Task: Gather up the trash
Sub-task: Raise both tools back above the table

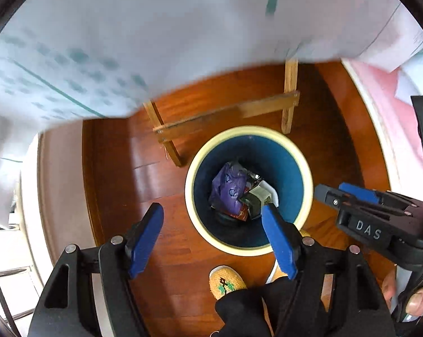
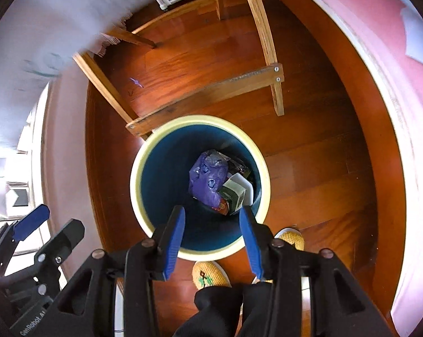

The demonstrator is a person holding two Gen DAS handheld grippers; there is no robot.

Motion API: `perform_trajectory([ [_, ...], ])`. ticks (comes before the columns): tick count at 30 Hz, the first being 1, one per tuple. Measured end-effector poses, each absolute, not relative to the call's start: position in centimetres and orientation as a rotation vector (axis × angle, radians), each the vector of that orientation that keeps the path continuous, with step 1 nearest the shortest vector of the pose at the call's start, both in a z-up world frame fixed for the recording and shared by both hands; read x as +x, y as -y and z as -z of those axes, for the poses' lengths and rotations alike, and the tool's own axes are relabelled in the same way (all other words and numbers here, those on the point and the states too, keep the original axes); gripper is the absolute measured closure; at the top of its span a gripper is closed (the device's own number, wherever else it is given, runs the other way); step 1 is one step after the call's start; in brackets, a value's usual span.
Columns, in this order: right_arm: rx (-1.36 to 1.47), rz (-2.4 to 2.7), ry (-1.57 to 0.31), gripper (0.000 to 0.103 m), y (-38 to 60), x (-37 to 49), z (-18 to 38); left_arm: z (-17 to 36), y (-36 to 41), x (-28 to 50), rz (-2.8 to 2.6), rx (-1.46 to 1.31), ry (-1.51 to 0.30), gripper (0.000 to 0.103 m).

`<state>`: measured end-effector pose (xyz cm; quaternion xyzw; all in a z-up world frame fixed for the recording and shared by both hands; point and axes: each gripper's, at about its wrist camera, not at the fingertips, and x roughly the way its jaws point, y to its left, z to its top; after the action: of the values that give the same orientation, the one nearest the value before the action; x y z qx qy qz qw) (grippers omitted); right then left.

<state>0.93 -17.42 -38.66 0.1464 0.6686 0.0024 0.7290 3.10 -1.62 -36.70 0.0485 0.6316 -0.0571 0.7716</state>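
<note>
Both cameras are looking almost straight down into a round waste bin with a cream rim and dark blue inside (image 1: 281, 165), which stands on a glossy reddish-brown wooden floor (image 1: 121, 174). The trash is at the bottom of it: a crumpled purple plastic bag (image 2: 207, 181), a small white and dark green carton (image 2: 235, 193) lying against it on its right, and a bit of red and orange wrapper (image 2: 222, 207) poking out just under those two. The left gripper (image 1: 212, 219) with its blue pads hangs over the near-left edge of the bin, jaws spread wide apart and nothing between them; one pad sits over the floor, the other over the bin's opening. The right gripper (image 2: 212, 220) is pretty much centred over the bin's mouth, jaws also apart and empty, not touching any of the trash. In the left view you can see it off to the right side of the bin (image 1: 349, 193). Behind the bin there's a light wooden frame of legs and a crossbar (image 2: 211, 95), its near corner just beside the rim. A blurry pale cloth with teal print (image 1: 113, 42) fills the top of the left view. Below the bin, the person's woven tan slippers (image 2: 208, 273) and dark trouser legs (image 2: 219, 306) show, toes near the rim.
</note>
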Motion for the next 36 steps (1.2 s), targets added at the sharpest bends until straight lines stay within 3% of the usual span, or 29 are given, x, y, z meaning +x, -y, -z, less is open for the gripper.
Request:
perform_trajectory([
  [20, 0.305, -0.045, -1.368, 0.062, 17.0, -3.3, 15.3, 11.5, -0.8, 0.4, 0.250, 0.013, -1.178, 0.027],
  [36, 0.236, 0.059, -1.020, 0.062, 19.6, -2.6, -1.9, -2.6, 0.7, 1.4, 0.393, 0.083, -0.923, 0.024],
])
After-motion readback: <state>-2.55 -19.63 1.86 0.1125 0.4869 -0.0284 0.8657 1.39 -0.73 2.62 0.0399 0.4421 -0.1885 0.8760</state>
